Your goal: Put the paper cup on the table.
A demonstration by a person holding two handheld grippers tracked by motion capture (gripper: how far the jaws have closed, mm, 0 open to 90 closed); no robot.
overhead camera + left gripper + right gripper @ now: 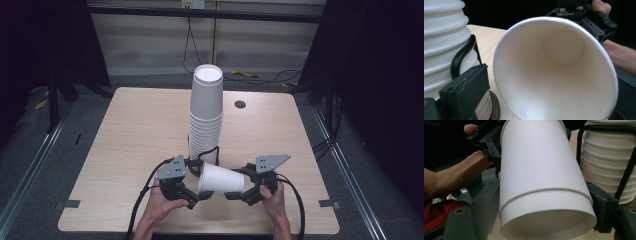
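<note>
**A:** Which step is shown?

**B:** A handover, by my reading. One paper cup (220, 179) lies on its side in the air between the two tongs, low over the near edge of the table (130, 135) and just in front of the tall stack of cups (205, 117). Its mouth faces the left gripper (196, 201); its base faces the right gripper (235, 196).

**A:** State of the tongs?

**B:** The right gripper's jaws press on both sides of the cup near its base, so it carries the cup. The left gripper's jaws stand wide: in the left gripper view one jaw is clear of the rim, with wood showing between, and the other sits at the rim's far side; contact there cannot be told.

**A:** And the cable loop beside the stack?

**B:** A black cable (627, 173) lies against the stack's lower cups.

**A:** What does the next move call for?

**B:** Probably turning the cup mouth-down and carrying it to the top of the stack, or to a bare spot on the table, without brushing the stack, which looks easy to topple.
</note>
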